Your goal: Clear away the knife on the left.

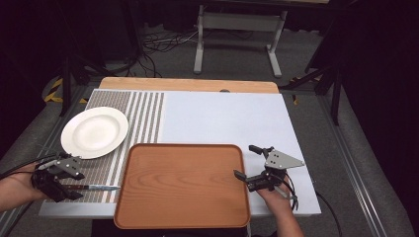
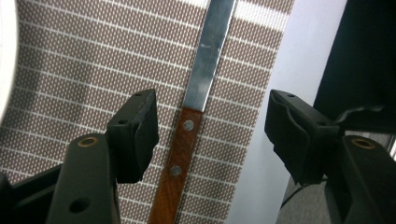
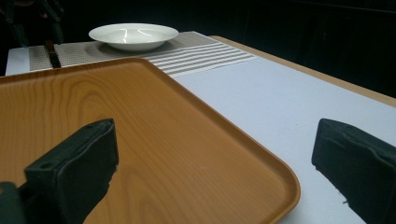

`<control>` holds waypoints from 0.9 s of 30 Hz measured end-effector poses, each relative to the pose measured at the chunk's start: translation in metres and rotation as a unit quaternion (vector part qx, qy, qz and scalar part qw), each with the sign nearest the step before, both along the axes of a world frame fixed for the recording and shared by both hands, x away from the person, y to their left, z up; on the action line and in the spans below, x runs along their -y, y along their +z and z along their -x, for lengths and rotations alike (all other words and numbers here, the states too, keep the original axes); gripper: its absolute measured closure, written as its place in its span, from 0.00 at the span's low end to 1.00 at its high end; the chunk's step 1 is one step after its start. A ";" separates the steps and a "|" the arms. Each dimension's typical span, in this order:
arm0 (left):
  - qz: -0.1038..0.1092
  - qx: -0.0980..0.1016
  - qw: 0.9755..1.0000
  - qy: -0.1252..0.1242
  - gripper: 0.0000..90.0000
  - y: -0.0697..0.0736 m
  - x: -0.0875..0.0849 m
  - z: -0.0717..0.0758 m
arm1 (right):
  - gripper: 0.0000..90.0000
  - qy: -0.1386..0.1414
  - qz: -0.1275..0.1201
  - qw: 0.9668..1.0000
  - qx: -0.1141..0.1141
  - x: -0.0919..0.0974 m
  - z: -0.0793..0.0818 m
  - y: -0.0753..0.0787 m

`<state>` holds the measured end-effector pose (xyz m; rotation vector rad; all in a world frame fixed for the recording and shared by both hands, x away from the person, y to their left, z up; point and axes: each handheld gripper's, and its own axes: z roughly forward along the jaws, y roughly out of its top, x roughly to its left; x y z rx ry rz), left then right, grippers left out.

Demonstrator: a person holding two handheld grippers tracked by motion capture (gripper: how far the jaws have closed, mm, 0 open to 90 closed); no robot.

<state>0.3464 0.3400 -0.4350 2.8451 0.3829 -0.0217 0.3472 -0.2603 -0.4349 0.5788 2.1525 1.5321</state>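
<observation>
The knife is lying flat on the striped placemat, wooden handle toward the person, steel blade pointing at the tray in the high view. It is bracketed by the left gripper, whose jaws are spread either side of the handle with daylight showing on both sides, so nothing is pinched yet. A pick-up looks to be the step in hand; what is called for next is a squeeze across the riveted handle, kept square so the thin piece is not twisted away or pushed along the mat. The white plate is seen just beyond on the mat, apart from the knife. Over at the tray's far edge the right gripper is held with jaws wide and empty, above the tray's corner
</observation>
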 end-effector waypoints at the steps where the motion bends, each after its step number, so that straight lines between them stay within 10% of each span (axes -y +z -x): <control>1: -0.006 0.001 1.000 -0.006 0.42 -0.001 0.001 -0.001 | 0.01 0.000 0.000 1.000 0.000 0.000 0.000 0.000; 15: -0.094 0.013 0.994 -0.053 0.60 -0.005 0.010 -0.005 | 0.02 0.002 0.007 1.000 0.001 -0.001 0.000 -0.001; 27: -0.150 0.024 0.983 -0.105 0.83 -0.010 0.016 -0.006 | 0.02 0.004 0.014 1.000 -0.001 -0.002 0.000 -0.001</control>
